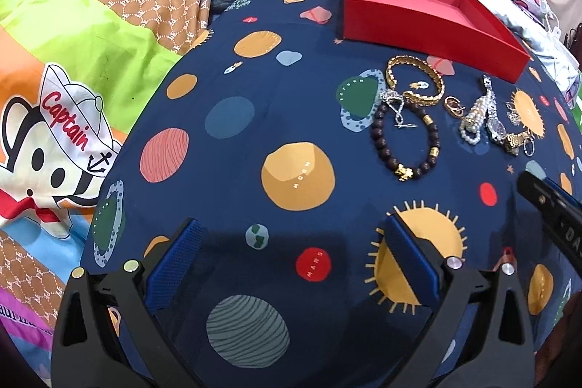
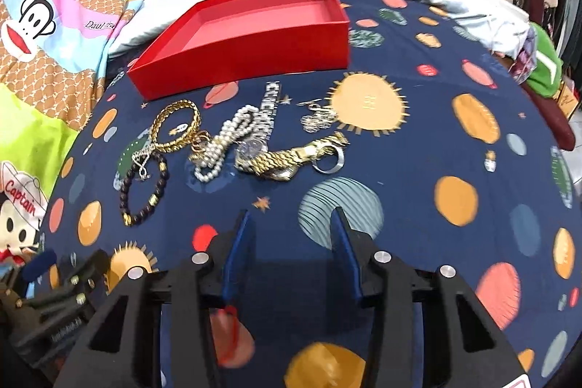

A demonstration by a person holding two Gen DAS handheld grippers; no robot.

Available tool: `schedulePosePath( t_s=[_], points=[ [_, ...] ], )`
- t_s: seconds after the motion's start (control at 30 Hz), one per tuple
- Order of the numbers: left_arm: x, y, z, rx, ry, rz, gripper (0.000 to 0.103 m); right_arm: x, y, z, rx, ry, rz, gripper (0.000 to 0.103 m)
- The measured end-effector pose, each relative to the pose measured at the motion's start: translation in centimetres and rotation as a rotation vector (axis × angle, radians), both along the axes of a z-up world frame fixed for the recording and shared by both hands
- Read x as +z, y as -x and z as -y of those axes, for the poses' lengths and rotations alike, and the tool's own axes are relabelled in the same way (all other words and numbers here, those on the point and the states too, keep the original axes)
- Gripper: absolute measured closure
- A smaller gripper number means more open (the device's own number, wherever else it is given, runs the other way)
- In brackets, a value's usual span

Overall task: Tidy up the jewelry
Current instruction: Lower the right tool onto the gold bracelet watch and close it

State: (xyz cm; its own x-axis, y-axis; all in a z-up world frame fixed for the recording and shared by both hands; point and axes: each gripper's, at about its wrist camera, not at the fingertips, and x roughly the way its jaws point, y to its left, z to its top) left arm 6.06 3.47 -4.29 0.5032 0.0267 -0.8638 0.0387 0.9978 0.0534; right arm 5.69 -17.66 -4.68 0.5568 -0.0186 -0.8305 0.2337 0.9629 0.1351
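- We're lining up our first grab: both grippers, left point(image 1: 287, 242) and right point(image 2: 291, 217), spread, nothing held, red box point(image 2: 254, 50) empty.
- Next, we reckon: right gripper onto the gold watch point(image 2: 287, 159).

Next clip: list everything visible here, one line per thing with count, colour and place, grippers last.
box: one, red, open and empty, behind the jewelry
gold bangle: one, gold, near the box's front left
bead bracelet: one, dark with gold beads, leftmost
pearl strand: one, white, middle of the pile
silver watch: one, silver, beside the pearls
gold watch: one, gold, right of the pearls
ring: one, silver, by the gold watch
bedspread: one, navy with planets, under everything
quilt: one, multicoloured cartoon print, far left
left gripper: black, blue pads, open, empty
right gripper: black, blue pads, open, empty
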Motion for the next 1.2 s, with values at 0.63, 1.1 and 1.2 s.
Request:
schedulePosePath(
  t_s=[0.63, 1.1, 1.2],
  points=[
    [-0.4, -1.8, -0.4, -0.007, 0.042, -0.016, 0.005, -0.4, -3.6, 0.3, -0.040, 0.042, 0.029, 0.062],
    [0.0, -2.6, 1.9, -0.043, 0.044, -0.009, 0.005, -0.1, -1.2, 3.0, -0.049, -0.001, -0.010, 0.071],
    [0.0, -2.7, 2.3, -0.043, 0.040, -0.009, 0.005, 0.0, -1.9, 2.5, -0.045, -0.004, 0.003, 0.060]
  ],
)
